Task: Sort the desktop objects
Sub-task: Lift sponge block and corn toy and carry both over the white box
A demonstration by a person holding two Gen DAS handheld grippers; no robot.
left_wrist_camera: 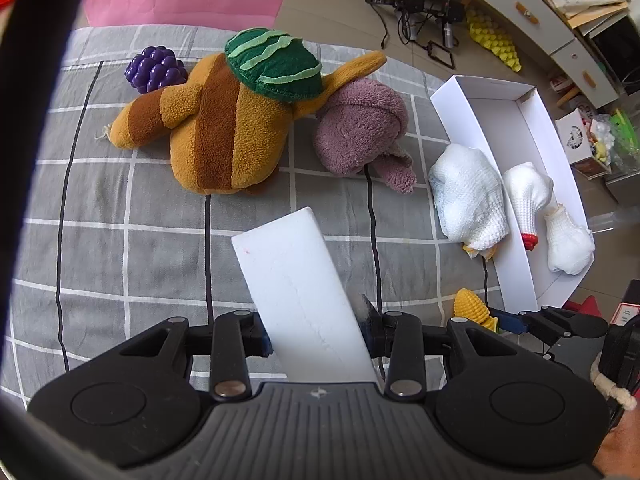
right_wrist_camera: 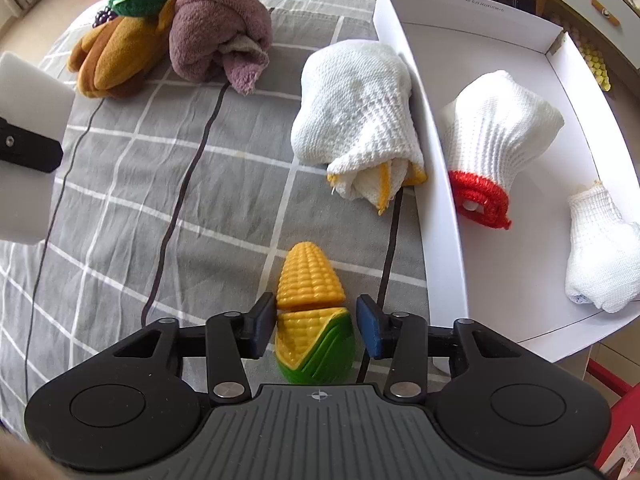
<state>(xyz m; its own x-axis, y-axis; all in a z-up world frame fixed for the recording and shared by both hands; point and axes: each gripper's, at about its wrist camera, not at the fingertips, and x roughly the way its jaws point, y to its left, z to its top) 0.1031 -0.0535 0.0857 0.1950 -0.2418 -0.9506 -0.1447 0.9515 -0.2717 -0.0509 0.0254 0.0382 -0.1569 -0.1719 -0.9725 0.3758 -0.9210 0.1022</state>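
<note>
My left gripper (left_wrist_camera: 316, 332) is shut on a white foam block (left_wrist_camera: 298, 288), held above the grey checked cloth (left_wrist_camera: 120, 220); the block also shows in the right wrist view (right_wrist_camera: 28, 92). My right gripper (right_wrist_camera: 316, 328) is open around a toy corn (right_wrist_camera: 312, 312) lying on the cloth; the left pad touches it, the right pad stands slightly apart. A white box (right_wrist_camera: 440, 200) at the right holds a white glove with red cuff (right_wrist_camera: 496, 140) and another white glove (right_wrist_camera: 600, 256). A white glove bundle with yellow trim (right_wrist_camera: 356, 116) lies beside the box.
At the back of the cloth lie a brown plush toy with a green hat (left_wrist_camera: 224, 120), purple toy grapes (left_wrist_camera: 154, 68) and a rolled mauve towel (left_wrist_camera: 360, 128). Thin black cables (right_wrist_camera: 180, 200) run across the cloth. A pink bag (left_wrist_camera: 180, 0) stands behind the table.
</note>
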